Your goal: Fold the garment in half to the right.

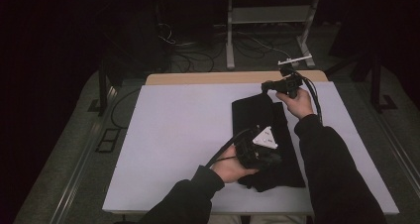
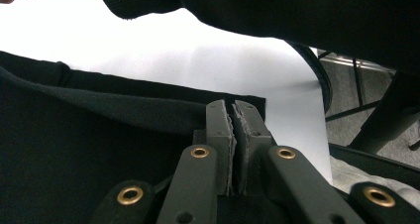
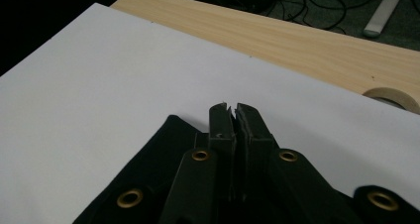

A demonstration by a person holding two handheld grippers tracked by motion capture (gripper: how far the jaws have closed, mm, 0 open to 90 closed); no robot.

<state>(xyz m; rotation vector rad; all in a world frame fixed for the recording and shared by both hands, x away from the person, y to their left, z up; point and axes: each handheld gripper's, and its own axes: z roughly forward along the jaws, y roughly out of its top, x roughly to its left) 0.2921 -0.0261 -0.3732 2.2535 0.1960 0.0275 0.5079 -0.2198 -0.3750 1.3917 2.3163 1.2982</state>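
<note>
White table (image 1: pixel 173 135): cloth (image 1: pixel 252 112) between fingers (image 2: pixel 220 130).

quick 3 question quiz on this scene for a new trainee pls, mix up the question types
1. True or false: the left tool stands wide open above the black cloth.
2. Which end of the cloth is the right tool at? A) the far end, by the wooden strip B) the near end C) off the table
3. Fill in: the cloth lies on a ____ table cover.

Key: 1 false, its jaws are shut at the cloth's near part. 2 A. 3 white.
</note>
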